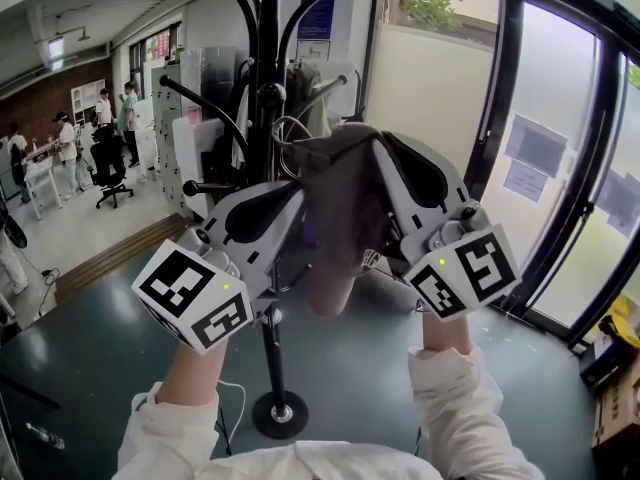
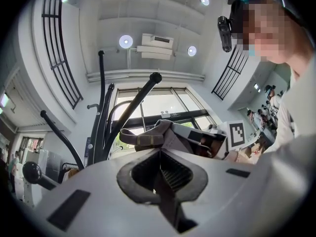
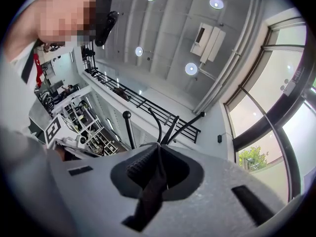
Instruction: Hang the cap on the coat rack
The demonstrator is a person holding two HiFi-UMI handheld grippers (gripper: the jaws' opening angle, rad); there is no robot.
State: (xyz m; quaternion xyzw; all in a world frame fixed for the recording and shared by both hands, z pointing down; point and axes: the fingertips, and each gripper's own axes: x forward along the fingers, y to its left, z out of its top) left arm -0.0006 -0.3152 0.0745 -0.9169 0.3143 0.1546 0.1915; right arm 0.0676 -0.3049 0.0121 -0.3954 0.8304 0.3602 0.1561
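Now: cap held up to the coat rack by both grippers

Behind everything, tall glass doors (image 1: 540, 168) are seen at the right of the head view. The black coat rack (image 1: 270, 96) stands directly ahead of the person, its pole rising from a round base on the floor and its curved, ball-tipped pegs spreading upward and outward.

The cap (image 1: 335, 198), of grey-brown cloth, is held in the air in front of the pole, just to its right, and is not yet hung on any peg. It is stretched across from one gripper to the other, with loose cloth hanging below.

The left gripper (image 1: 290, 196) is closed tight on the cap's edge; in the left gripper view a dark fold is pinched where the jaws meet (image 2: 159, 154), with the back strap (image 2: 140, 140) just beyond. The right gripper (image 1: 383, 153) is likewise clamped, a strip of cloth being gripped between its jaws (image 3: 158, 149).

One peg (image 2: 156, 76) is seen in the left gripper view slanting up just above and beyond the cap. The rack thus lies forward and upward of both grippers, and the left gripper is judged the nearer to the pole, so the cap would have to be lifted over a peg tip from that side
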